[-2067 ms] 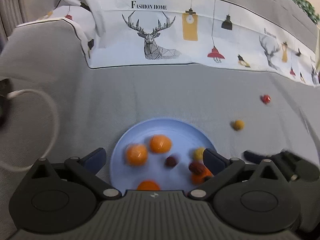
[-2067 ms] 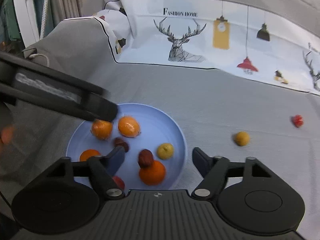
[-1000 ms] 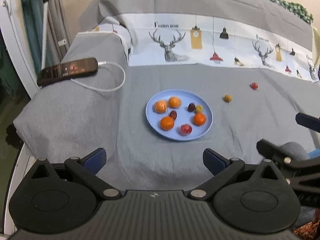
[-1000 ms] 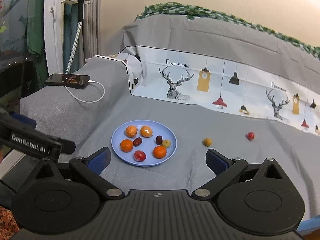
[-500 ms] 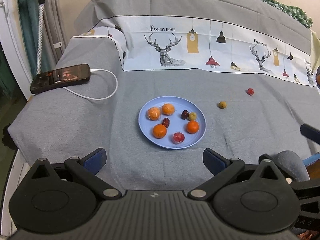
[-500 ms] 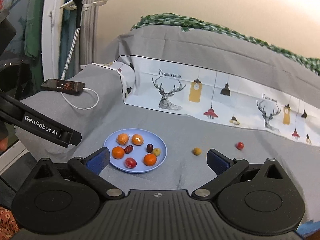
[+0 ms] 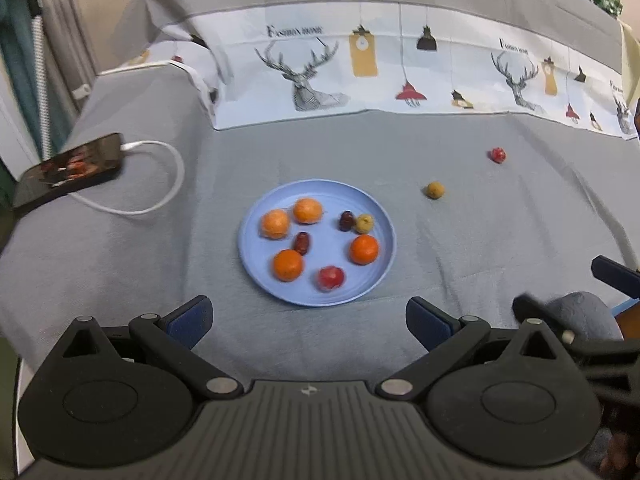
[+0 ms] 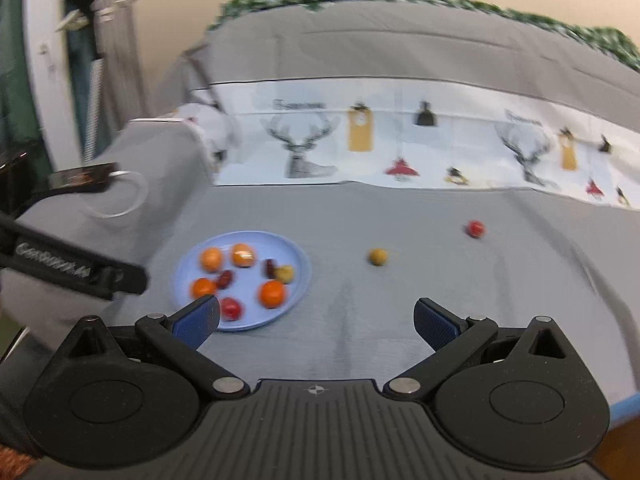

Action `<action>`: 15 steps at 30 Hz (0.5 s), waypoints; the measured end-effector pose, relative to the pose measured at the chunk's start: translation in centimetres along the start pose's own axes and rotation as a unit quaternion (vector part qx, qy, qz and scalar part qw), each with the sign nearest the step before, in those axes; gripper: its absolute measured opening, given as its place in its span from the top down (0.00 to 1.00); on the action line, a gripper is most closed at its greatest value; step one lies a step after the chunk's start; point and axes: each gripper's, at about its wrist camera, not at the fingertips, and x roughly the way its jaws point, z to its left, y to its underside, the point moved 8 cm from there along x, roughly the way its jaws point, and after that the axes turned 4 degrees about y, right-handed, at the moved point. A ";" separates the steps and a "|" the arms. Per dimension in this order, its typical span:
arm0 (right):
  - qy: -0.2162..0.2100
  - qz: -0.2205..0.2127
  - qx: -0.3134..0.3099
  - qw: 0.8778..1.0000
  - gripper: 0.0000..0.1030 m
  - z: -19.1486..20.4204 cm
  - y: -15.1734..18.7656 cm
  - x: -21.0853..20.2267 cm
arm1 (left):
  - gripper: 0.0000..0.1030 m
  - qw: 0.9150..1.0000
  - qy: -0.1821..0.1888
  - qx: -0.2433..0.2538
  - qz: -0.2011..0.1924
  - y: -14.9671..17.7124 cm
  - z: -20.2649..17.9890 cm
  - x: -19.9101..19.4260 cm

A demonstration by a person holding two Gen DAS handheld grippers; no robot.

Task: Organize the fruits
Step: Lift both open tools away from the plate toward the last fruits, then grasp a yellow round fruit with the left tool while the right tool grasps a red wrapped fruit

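Fruits sit mostly on a round blue plate [image 7: 384,216] that lies on a grey bedsheet [image 7: 460,280] covering a bed. On the plate are four oranges [image 7: 287,265], two dark red dates [image 7: 302,242], a small yellow-green fruit [image 7: 364,223] touching one date, and a red fruit [image 7: 330,277] near the plate's front rim. Two pieces lie off the plate on the sheet to its right: a yellowish round fruit [image 7: 435,190] near the plate, and a small red fruit [image 7: 497,155] farther right and back, well apart from the plate.

Both claws hang above the near side of the bed, holding nothing. The left claw [image 7: 308,320] has its blue-padded fingers [image 7: 190,318] spread wide, with the plate's front edge showing between them. The right claw [image 8: 316,322] is likewise spread wide; in its blurred view its left finger overlaps the plate's near rim, though contact cannot be judged. The left tool's black body shows at the left edge of the right wrist view.

A white band printed with deer heads [image 7: 310,76] and hanging lamps runs across the back of the bed. At the left, a phone [image 7: 68,168] lies on the sheet with a white cable [image 7: 160,184] looping from it, well apart from the plate.
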 end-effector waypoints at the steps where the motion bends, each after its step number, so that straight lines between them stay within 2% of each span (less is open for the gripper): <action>1: 0.009 0.002 0.009 1.000 0.01 -0.9 0.0 0.5 | 0.00 1.000 0.004 0.001 0.005 -0.4 -0.6 0.7; 7: 0.075 0.005 0.045 0.996 0.01 -7.7 -0.7 4.7 | 0.00 0.999 0.023 0.035 0.018 -3.4 -5.3 5.6; 12: 0.146 0.023 0.080 0.986 0.01 -15.2 -1.5 11.5 | 0.00 0.996 0.043 0.070 0.023 -6.9 -10.1 11.6; 15: 0.164 0.023 0.092 0.982 0.01 -18.8 -2.5 16.0 | 0.00 0.995 0.046 0.082 0.021 -9.1 -12.4 16.2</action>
